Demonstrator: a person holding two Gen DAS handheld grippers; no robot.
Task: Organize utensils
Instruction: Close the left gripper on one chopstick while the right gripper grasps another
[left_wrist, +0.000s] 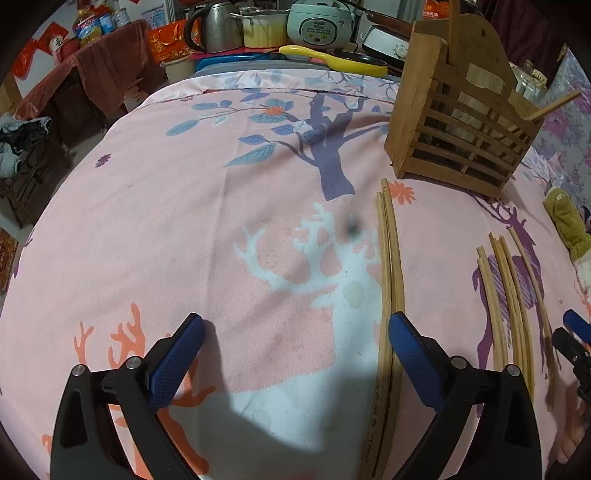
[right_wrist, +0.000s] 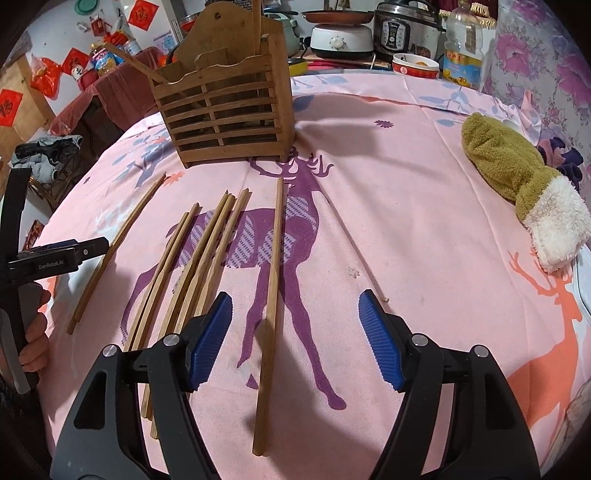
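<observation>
Wooden chopsticks lie on the pink deer-print cloth in front of a slatted wooden holder (left_wrist: 458, 122) (right_wrist: 221, 110), which has a few chopsticks standing in it. My left gripper (left_wrist: 295, 332) is open over bare cloth; a pair of chopsticks (left_wrist: 389, 277) runs just inside its right finger (left_wrist: 410, 350), untouched. My right gripper (right_wrist: 295, 317) is open too. A single chopstick (right_wrist: 271, 314) lies on the cloth between its fingers, nearer the left one, with no pad pressing on it. Several more chopsticks (right_wrist: 199, 266) (left_wrist: 509, 295) lie fanned to its left.
A green and white fleece sock (right_wrist: 517, 184) lies at the right of the cloth. Behind the holder stand a kettle (left_wrist: 218, 27), a rice cooker (left_wrist: 319, 24), a yellow spoon (left_wrist: 332, 61) and an oil bottle (right_wrist: 463, 48). A person's hand (right_wrist: 33, 332) grips the left tool.
</observation>
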